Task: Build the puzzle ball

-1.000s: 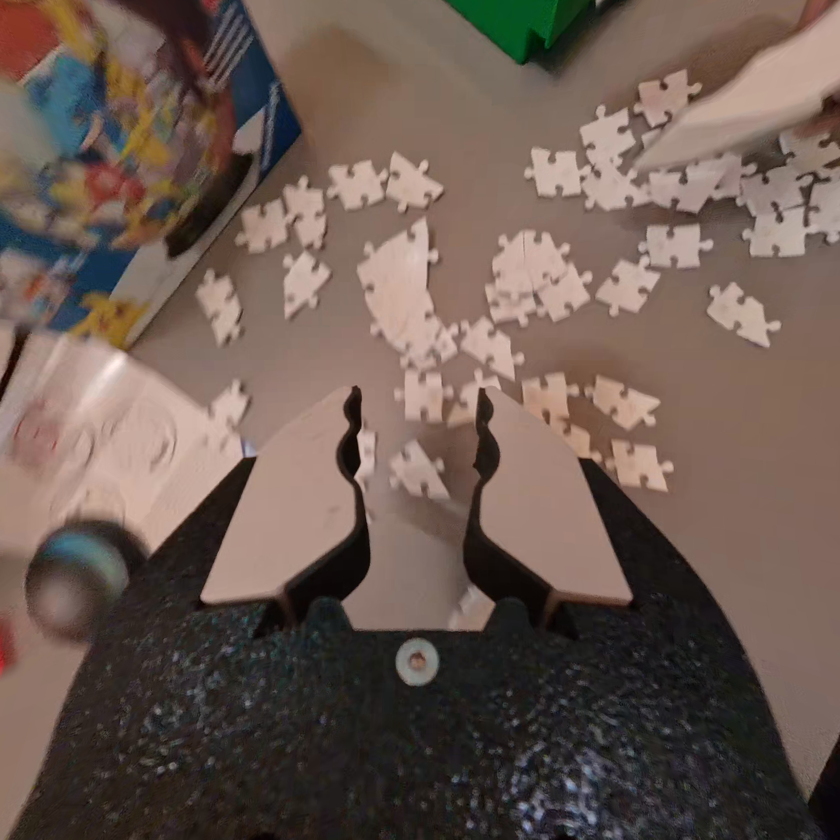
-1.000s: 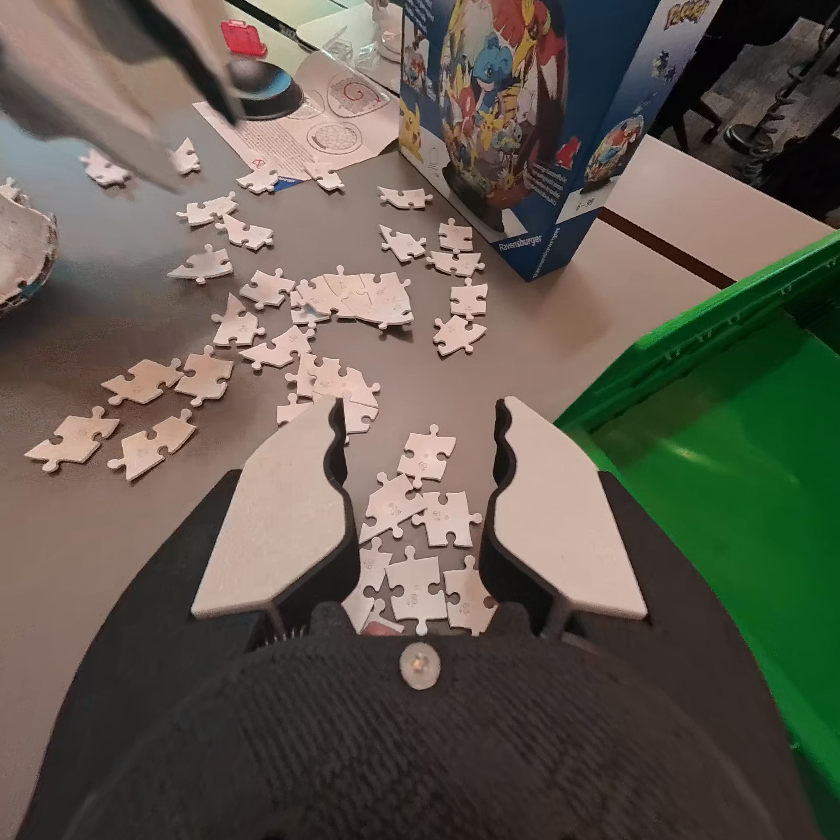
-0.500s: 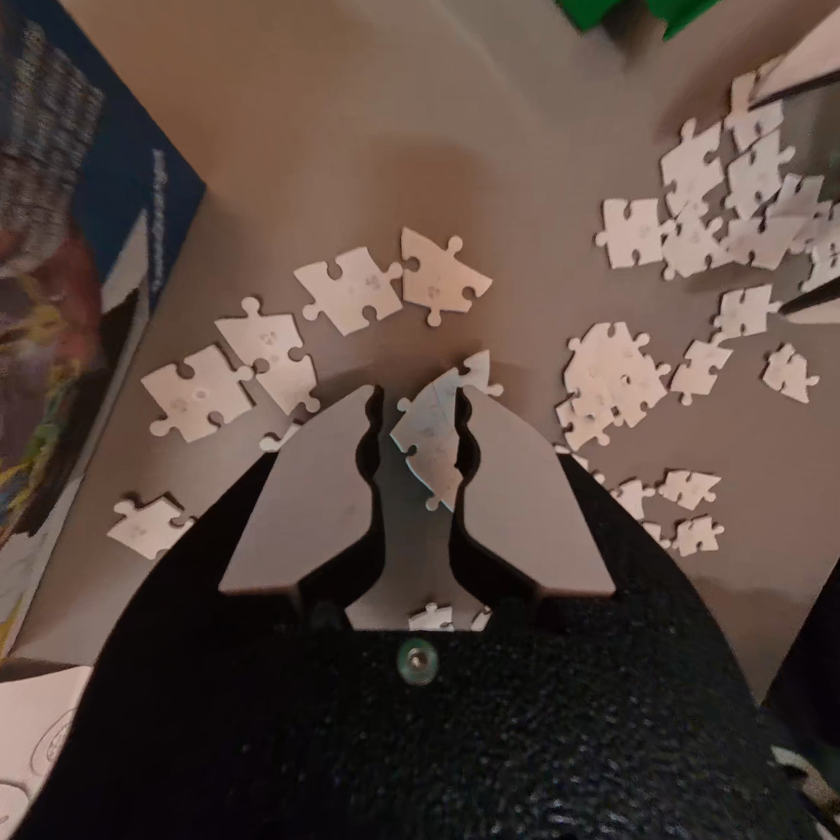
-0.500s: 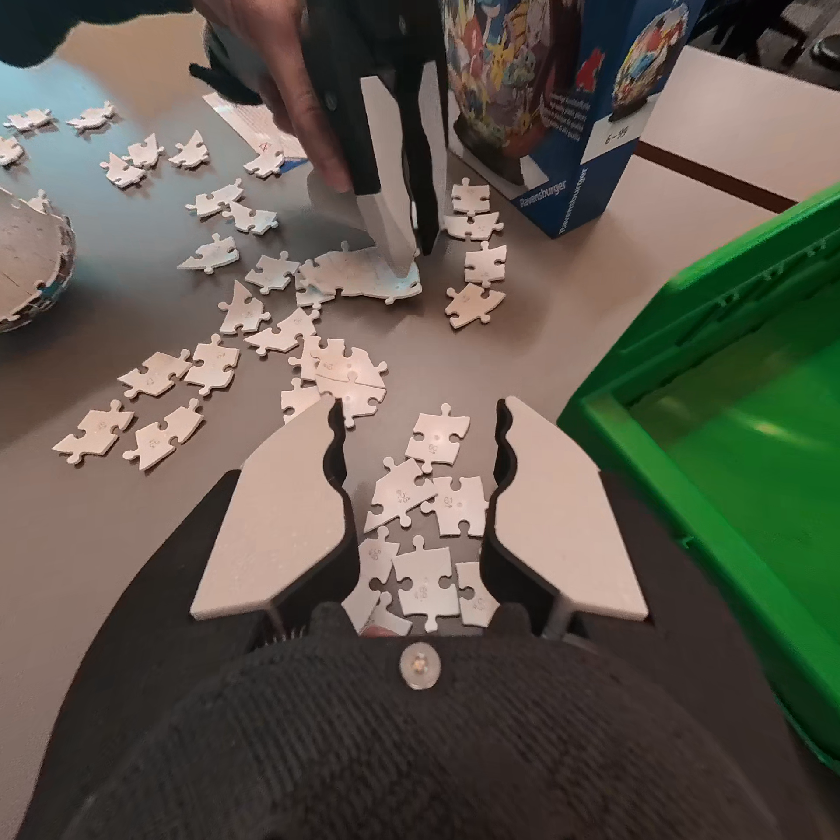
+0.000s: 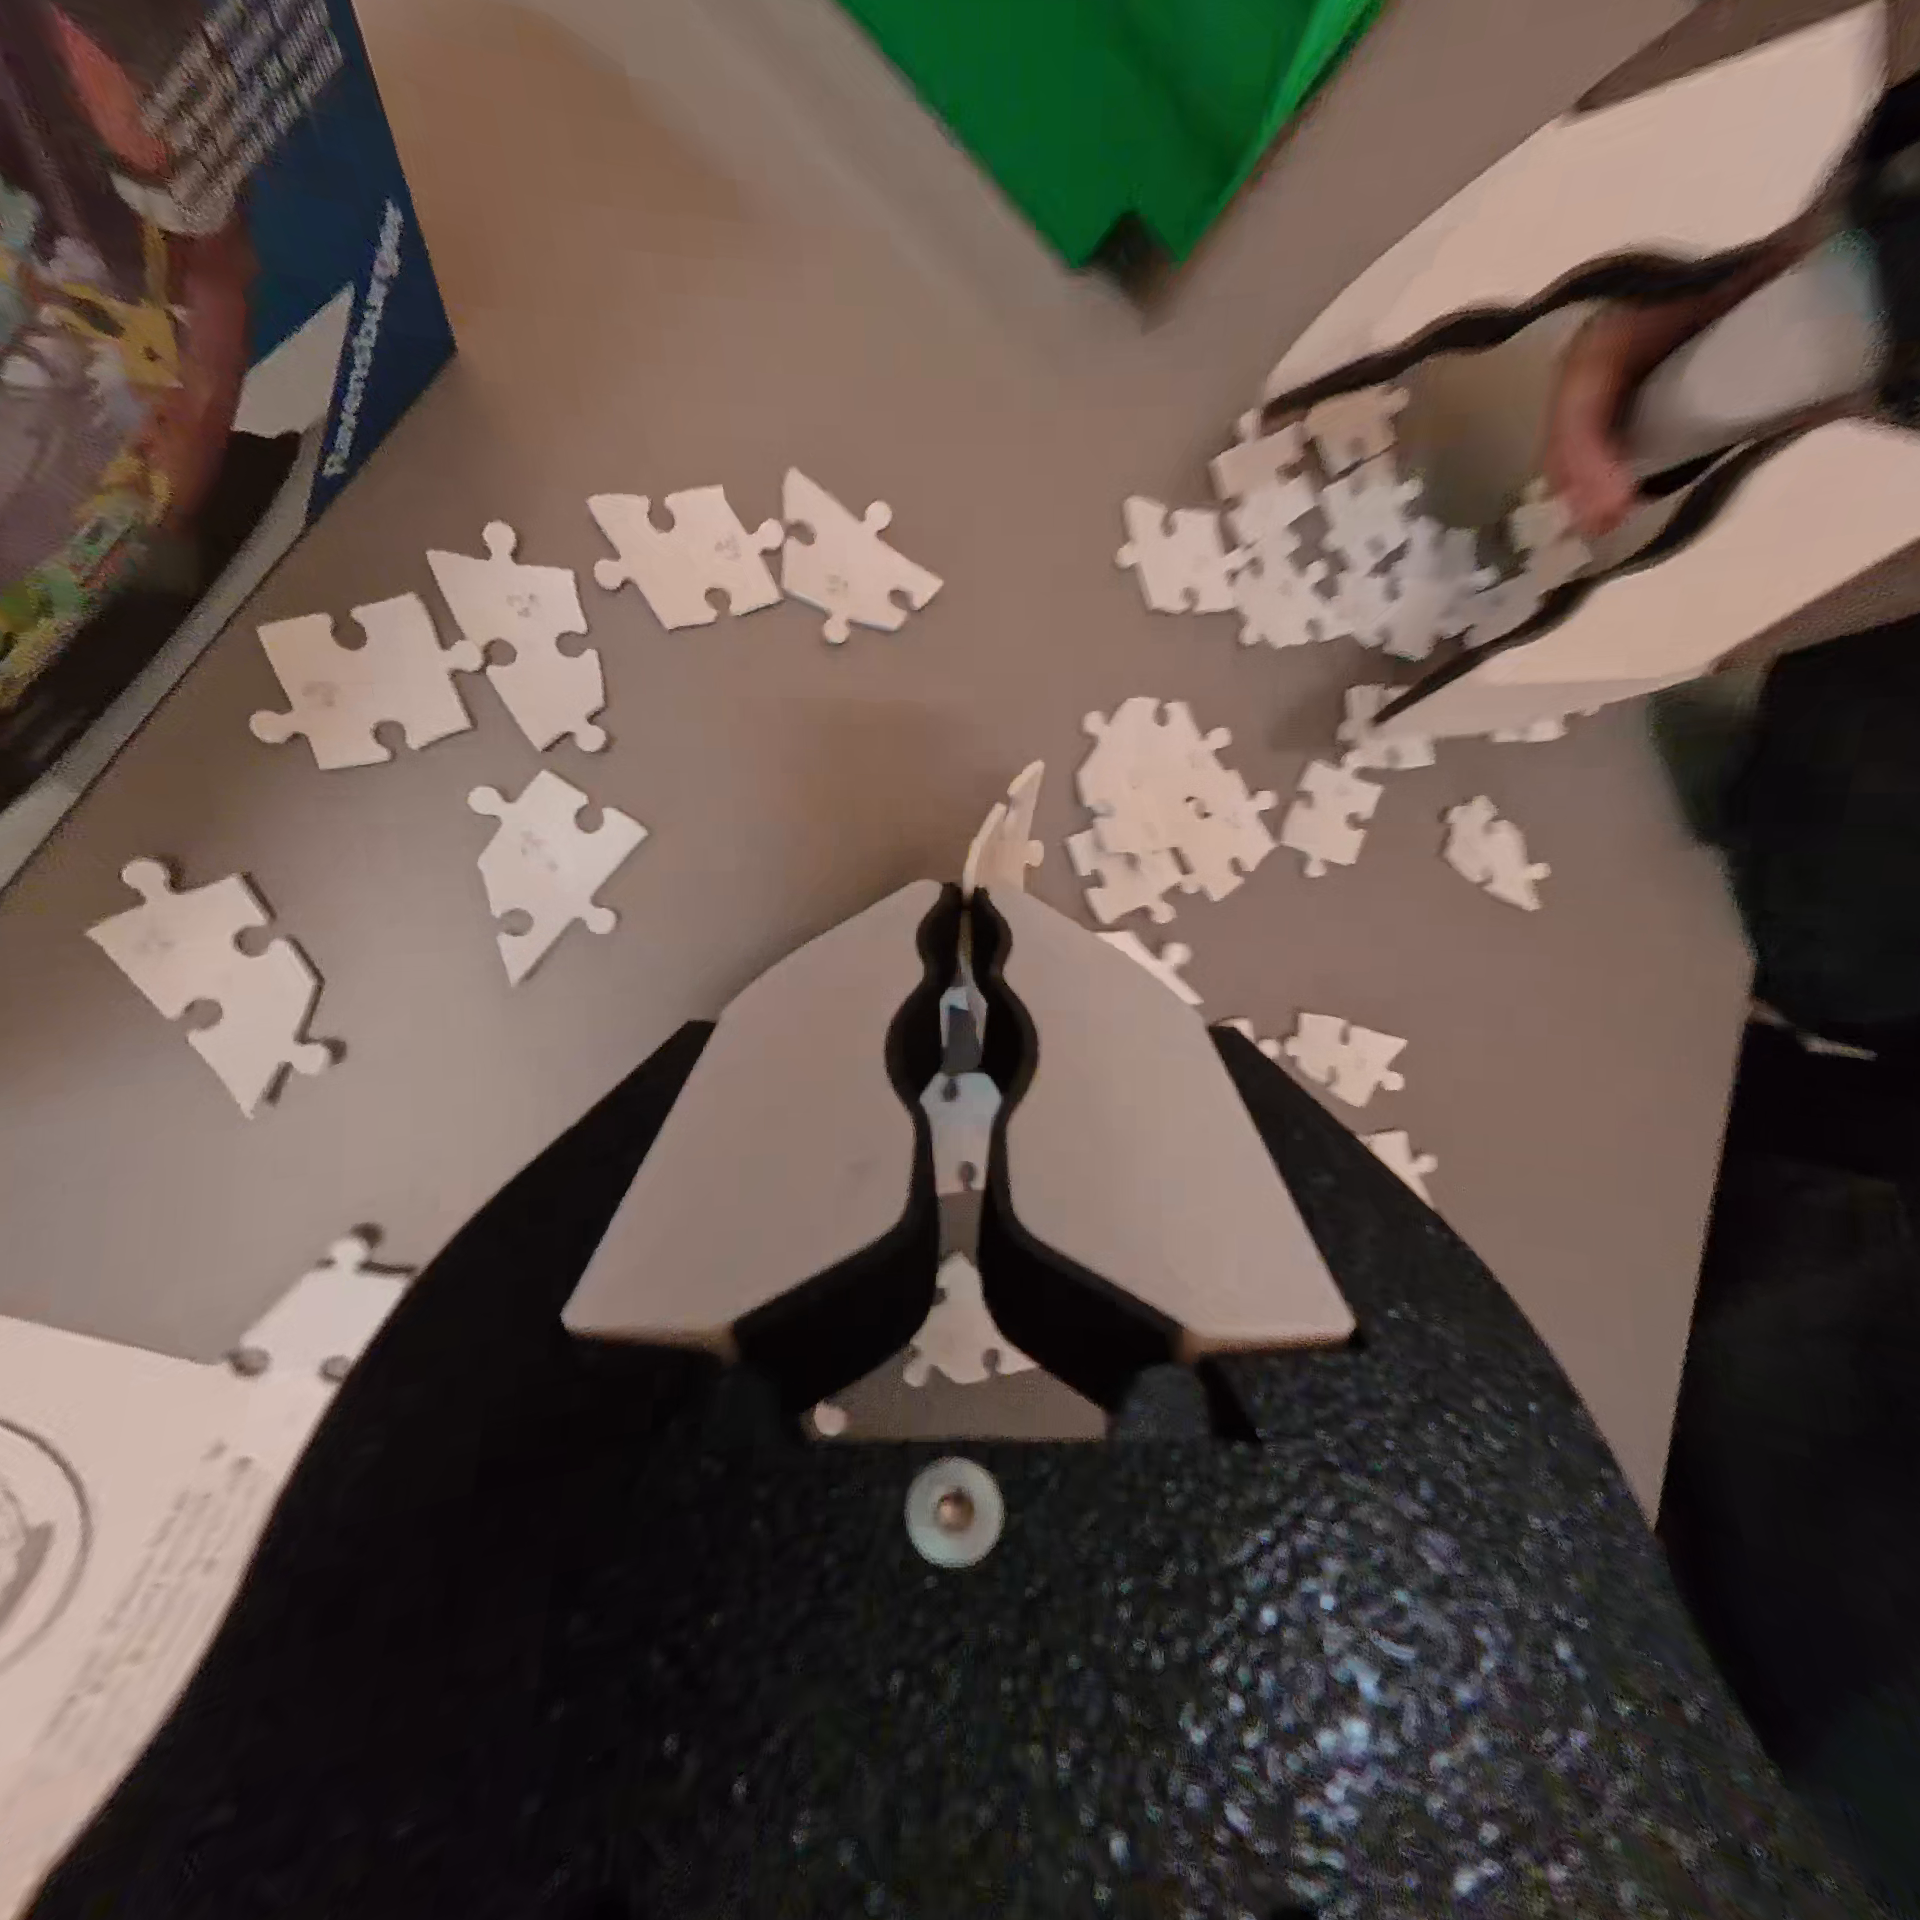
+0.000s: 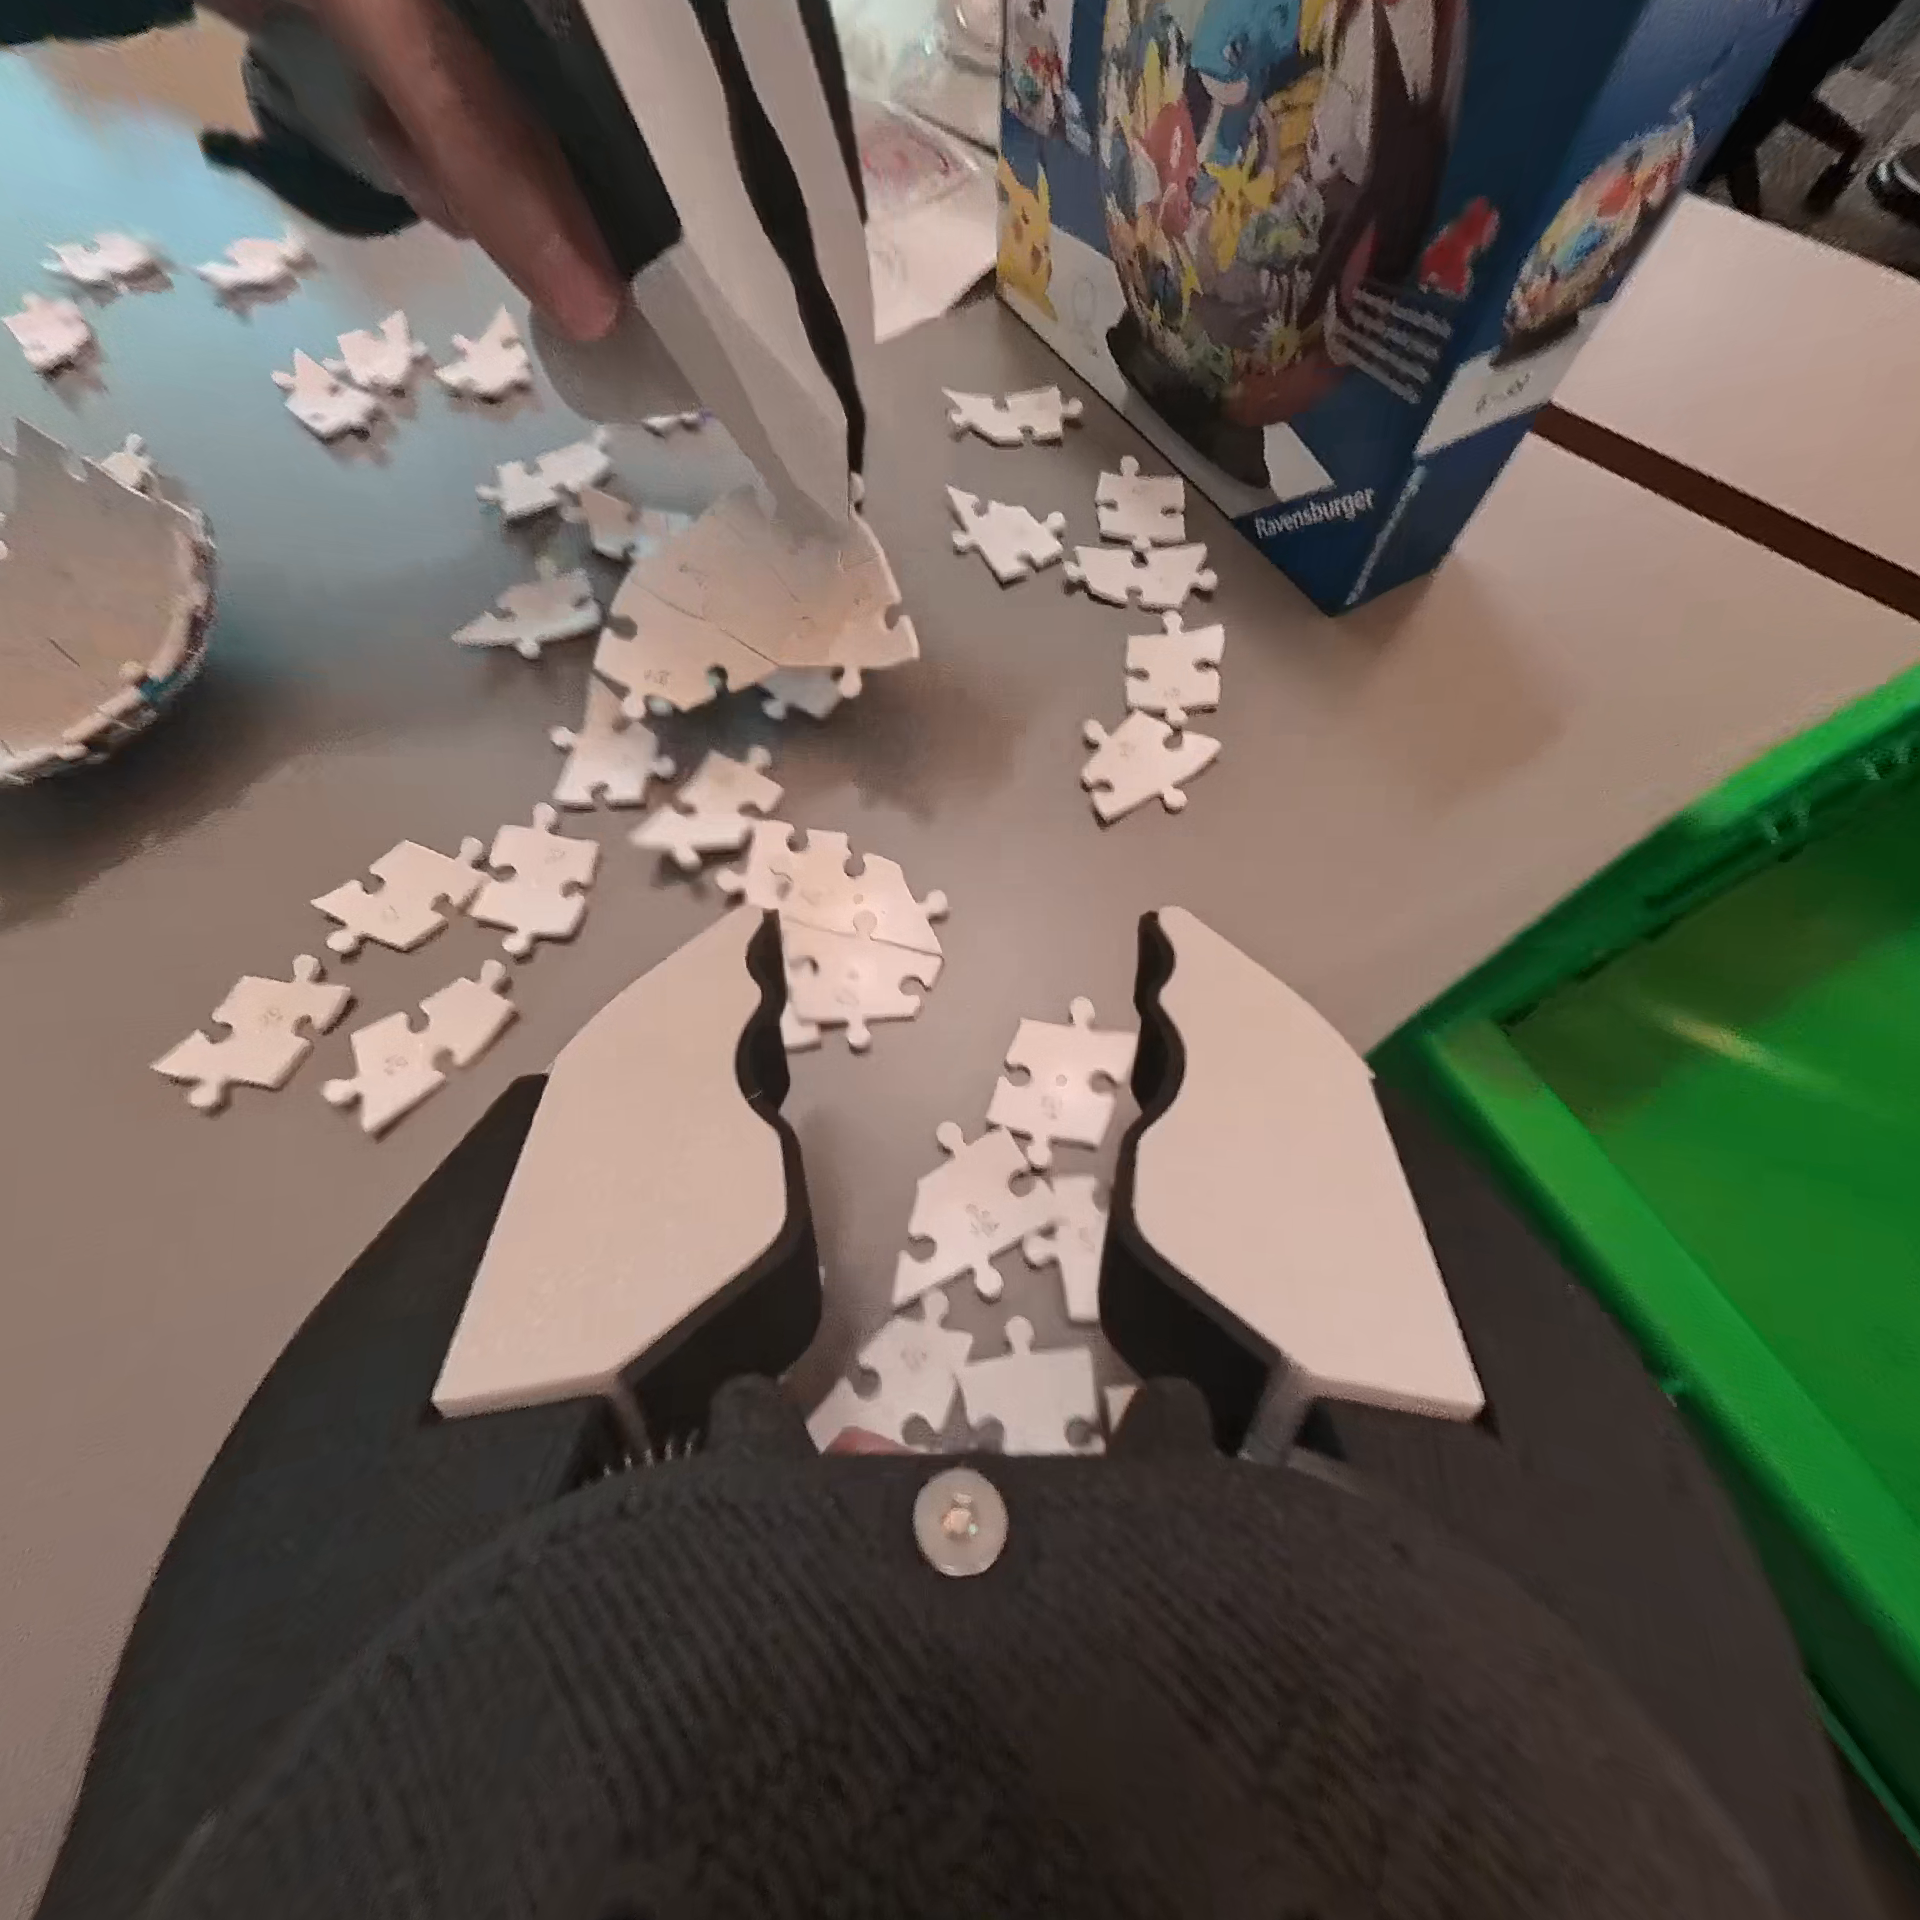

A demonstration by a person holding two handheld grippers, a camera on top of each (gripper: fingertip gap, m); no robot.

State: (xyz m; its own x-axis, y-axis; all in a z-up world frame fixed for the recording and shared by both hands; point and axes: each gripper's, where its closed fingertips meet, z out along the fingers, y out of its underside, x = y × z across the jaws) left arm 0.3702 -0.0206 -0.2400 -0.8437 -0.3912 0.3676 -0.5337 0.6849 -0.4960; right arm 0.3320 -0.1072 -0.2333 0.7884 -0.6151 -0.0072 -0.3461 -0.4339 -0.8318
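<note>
My left claw (image 5: 961, 894) was pinched tight on a joined slab of white puzzle pieces (image 6: 748, 603), gripped edge-on and tipped up off the grey bench (image 5: 727, 312), just left of a small joined cluster (image 5: 1169, 800). My right claw (image 6: 951, 935) stood wide with nothing in it, hovering over loose pieces (image 6: 1060, 1075) near the green bin (image 6: 1714, 1143) on its right. Most pieces (image 5: 364, 681) lay scattered face down; a curved part-built shell (image 6: 94, 613) sat at far left, and the picture box (image 6: 1351, 260) stood beyond. By my reckoning little was assembled and nearly all remained loose
</note>
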